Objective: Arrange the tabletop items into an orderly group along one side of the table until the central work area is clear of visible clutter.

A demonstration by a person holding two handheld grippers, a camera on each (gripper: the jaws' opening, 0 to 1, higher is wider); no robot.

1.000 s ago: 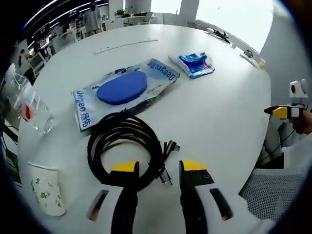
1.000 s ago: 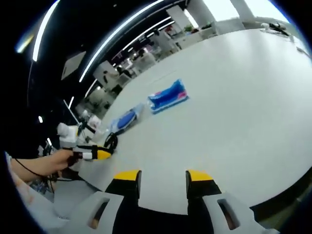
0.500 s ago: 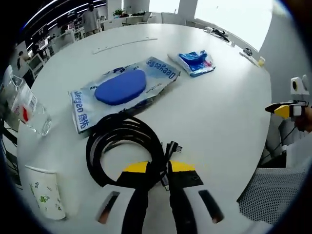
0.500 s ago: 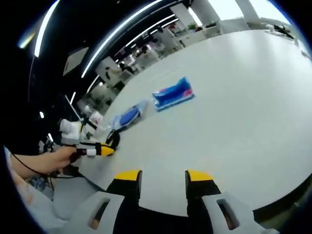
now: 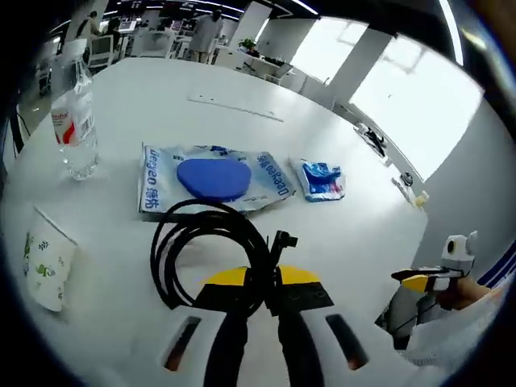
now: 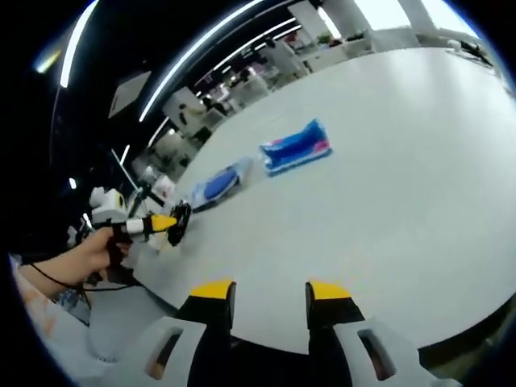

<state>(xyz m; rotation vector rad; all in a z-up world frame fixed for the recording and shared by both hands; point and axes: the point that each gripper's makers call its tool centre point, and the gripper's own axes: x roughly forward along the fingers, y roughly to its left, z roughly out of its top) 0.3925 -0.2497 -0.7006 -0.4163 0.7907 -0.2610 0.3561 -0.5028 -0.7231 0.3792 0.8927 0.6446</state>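
My left gripper (image 5: 262, 278) is shut on a coiled black cable (image 5: 172, 235), which hangs as a loop in front of the jaws. In the right gripper view the left gripper (image 6: 158, 223) shows at the left in a person's hand, the cable (image 6: 179, 224) dangling from its tip just above the white table (image 6: 387, 201). A bagged blue mouse pad (image 5: 214, 177) and a blue packet (image 5: 322, 179) lie beyond the coil. My right gripper (image 6: 270, 292) is open over the table's near edge, holding nothing. It also appears at the right (image 5: 427, 282) of the left gripper view.
A clear water bottle (image 5: 76, 121) stands at the left and a paper cup (image 5: 44, 258) lies on its side nearer me. The mouse pad bag (image 6: 219, 183) and blue packet (image 6: 297, 147) sit mid-table. An office with desks lies behind.
My left gripper shut on the black cable and then rose with it, the view tilting up. The right gripper stayed open and barely moved.
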